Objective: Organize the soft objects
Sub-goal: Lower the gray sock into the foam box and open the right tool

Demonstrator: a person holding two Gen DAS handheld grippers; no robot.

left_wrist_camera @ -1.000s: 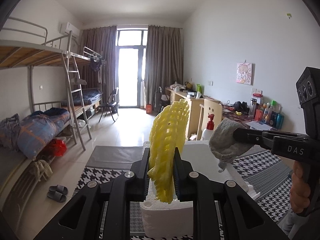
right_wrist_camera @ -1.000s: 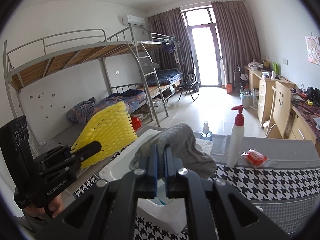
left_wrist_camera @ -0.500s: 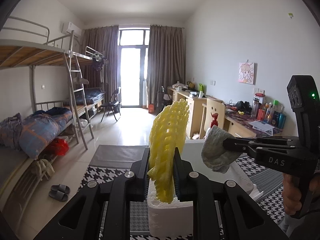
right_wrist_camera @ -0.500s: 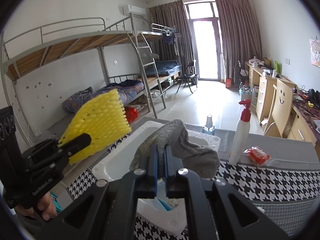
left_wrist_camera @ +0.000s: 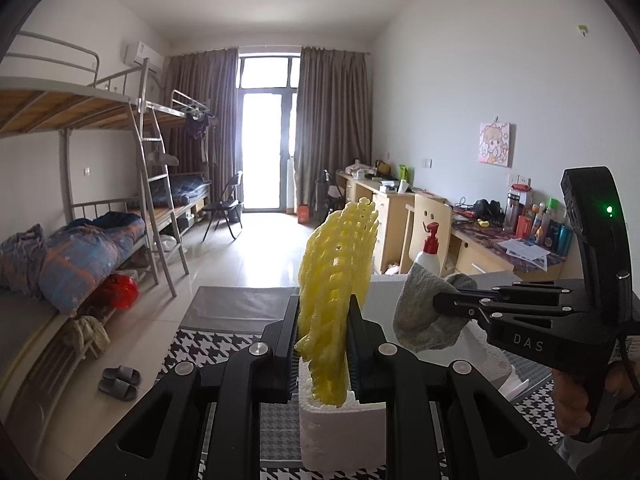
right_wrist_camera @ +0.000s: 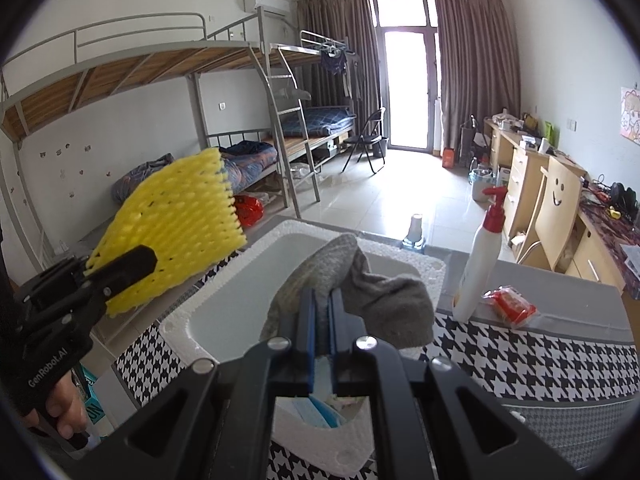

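My left gripper (left_wrist_camera: 322,312) is shut on a yellow foam net sleeve (left_wrist_camera: 338,276), which stands upright between its pads above the near edge of a white foam box (left_wrist_camera: 340,436). In the right wrist view the same sleeve (right_wrist_camera: 176,226) hangs left of the box (right_wrist_camera: 404,256), held by the left gripper (right_wrist_camera: 120,268). My right gripper (right_wrist_camera: 322,300) is shut on a grey sock (right_wrist_camera: 376,288) that droops over the box's hollow. From the left wrist view the sock (left_wrist_camera: 424,320) dangles from the right gripper (left_wrist_camera: 438,302) at the right.
The box sits on a table with a black-and-white houndstooth cloth (right_wrist_camera: 540,360). A white pump bottle with a red top (right_wrist_camera: 482,256), a small red packet (right_wrist_camera: 510,306) and a small bottle (right_wrist_camera: 414,232) stand behind the box. Bunk beds (left_wrist_camera: 80,240) line the left wall, desks (left_wrist_camera: 500,248) the right.
The right gripper with the grey sock has come lower and closer over the foam box. The left gripper and yellow sleeve have kept their place.
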